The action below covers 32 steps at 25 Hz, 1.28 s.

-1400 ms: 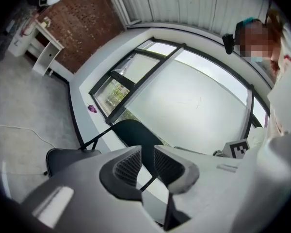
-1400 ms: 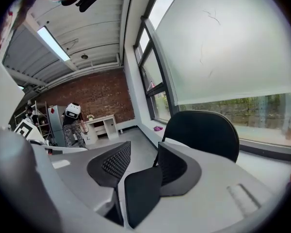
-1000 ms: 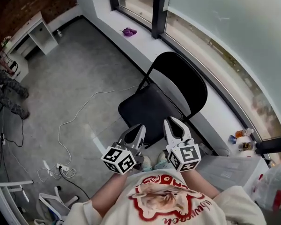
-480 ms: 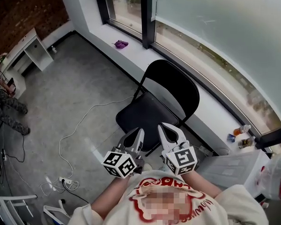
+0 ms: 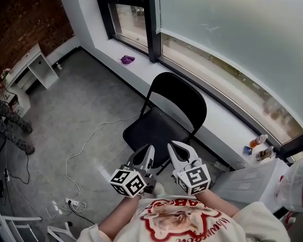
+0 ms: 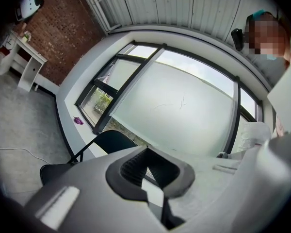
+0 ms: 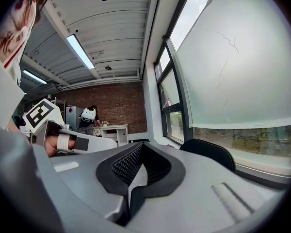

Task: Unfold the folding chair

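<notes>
The black folding chair (image 5: 152,129) stands opened out on the grey floor beside the window ledge, seat flat and backrest (image 5: 180,98) upright. My left gripper (image 5: 148,149) and right gripper (image 5: 178,147) hover side by side just in front of my chest, short of the seat's near edge and touching nothing. Both are shut with nothing between the jaws. In the left gripper view the left gripper (image 6: 146,150) points over the chair (image 6: 109,141). Past the right gripper (image 7: 141,146), the right gripper view shows the chair's backrest (image 7: 209,152).
A white window ledge (image 5: 141,69) with a small purple thing (image 5: 127,59) runs behind the chair. A white cable (image 5: 86,146) and power strip (image 5: 69,201) lie on the floor at left. A white desk (image 5: 34,64) stands far left; bottles (image 5: 257,141) and a white surface (image 5: 247,183) are at right.
The head view has drawn back and tilted up, so more window shows. Both grippers stay shut and side by side, a little lower in frame. The chair keeps its place.
</notes>
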Motion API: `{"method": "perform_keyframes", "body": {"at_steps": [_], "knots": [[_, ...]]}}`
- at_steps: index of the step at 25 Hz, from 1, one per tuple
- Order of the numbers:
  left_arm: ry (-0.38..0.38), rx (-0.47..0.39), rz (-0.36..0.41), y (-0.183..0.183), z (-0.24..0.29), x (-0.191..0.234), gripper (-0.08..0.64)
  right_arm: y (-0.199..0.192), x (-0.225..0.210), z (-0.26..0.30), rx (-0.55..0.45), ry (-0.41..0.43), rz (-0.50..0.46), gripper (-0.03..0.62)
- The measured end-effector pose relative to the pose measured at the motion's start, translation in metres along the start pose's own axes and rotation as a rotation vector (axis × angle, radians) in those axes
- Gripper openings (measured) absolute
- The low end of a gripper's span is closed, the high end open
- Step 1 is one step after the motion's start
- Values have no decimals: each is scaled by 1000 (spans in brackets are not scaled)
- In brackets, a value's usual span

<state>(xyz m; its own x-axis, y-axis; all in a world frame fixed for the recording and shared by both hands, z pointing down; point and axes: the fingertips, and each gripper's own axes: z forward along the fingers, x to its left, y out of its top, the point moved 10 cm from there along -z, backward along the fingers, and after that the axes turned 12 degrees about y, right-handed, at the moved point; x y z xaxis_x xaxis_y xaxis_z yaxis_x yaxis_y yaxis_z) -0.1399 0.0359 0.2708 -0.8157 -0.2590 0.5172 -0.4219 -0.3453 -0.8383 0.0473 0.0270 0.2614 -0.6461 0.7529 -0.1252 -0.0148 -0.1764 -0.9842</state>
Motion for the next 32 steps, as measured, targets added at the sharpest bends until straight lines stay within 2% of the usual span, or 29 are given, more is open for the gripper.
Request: {"method": "perform_keyframes", "body": {"at_steps": [8,14,19,25,32], "knots": [[-6,18,8,-53,-25,-73,5,-18,7,-92,4,-6,12,23],[35,12,22,-106,-74,-137,5,-30,34,-168,5,80,-4,21],[99,16,30,-145,-118,-173,5,-46,49,-219,-11,145,40,23],[174,4,45,-153,-159,-193,5,-49,72,-242,-6,203,70,21],[192,4,52,-160,-174,-203,5,-51,80,-253,-4,223,73,22]]}}
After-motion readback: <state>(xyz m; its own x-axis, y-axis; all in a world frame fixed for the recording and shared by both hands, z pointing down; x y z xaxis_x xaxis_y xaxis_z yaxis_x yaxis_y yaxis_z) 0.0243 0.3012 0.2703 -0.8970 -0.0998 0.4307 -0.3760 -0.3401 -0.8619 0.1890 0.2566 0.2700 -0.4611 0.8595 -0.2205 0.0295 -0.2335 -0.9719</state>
